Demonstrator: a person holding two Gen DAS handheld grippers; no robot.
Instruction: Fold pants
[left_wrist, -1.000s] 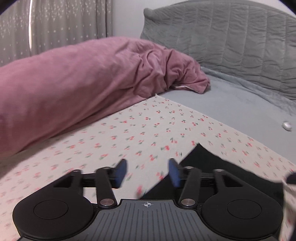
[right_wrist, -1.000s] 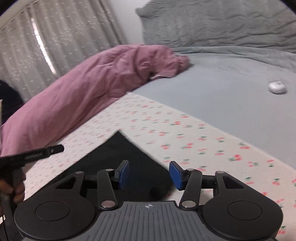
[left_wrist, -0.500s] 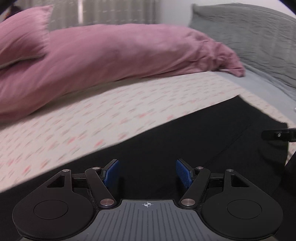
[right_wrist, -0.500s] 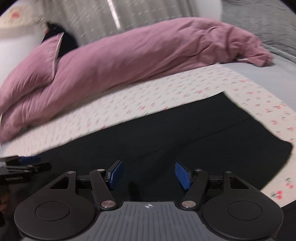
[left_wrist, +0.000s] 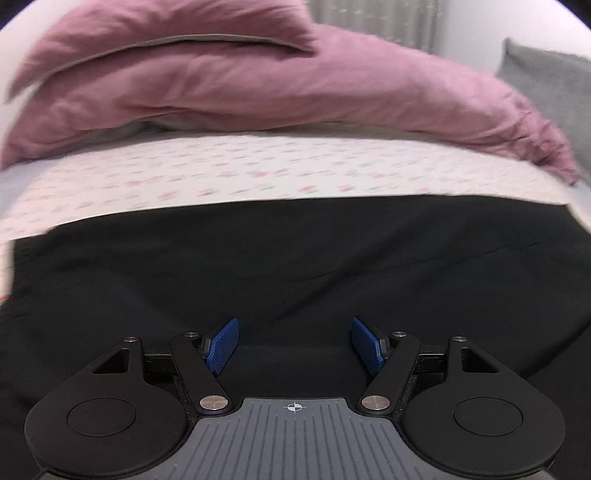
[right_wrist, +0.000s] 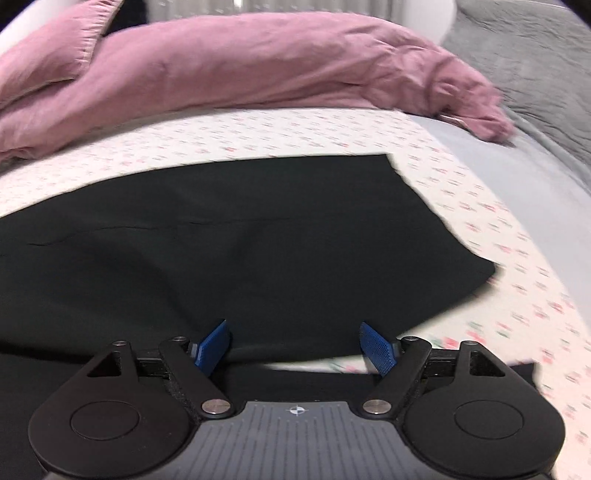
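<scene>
While a second ago the left wrist view showed mostly the cherry-print sheet with only a black corner in the lower right, the black pants now fill the whole lower half of the frame, spread flat with a faint crease running toward the right. The left gripper hovers low over the near part of the cloth, its blue pads spread wide and holding nothing. Across the top of the frame lie the pink duvet and a pink pillow.

Seen from the right wrist, the same swing has happened: the pants take up the centre and left, where earlier only a black triangle showed. Their end edge runs diagonally down the right of the frame onto the sheet. The right gripper is wide apart and empty, with the near edge of the cloth and a strip of sheet just between its fingers. A grey quilt sits in the upper right.

Judging from this, both grippers have turned to face the garment side on and are lined up along its near edge, likely to grasp it for a fold; no grasp is made yet.
</scene>
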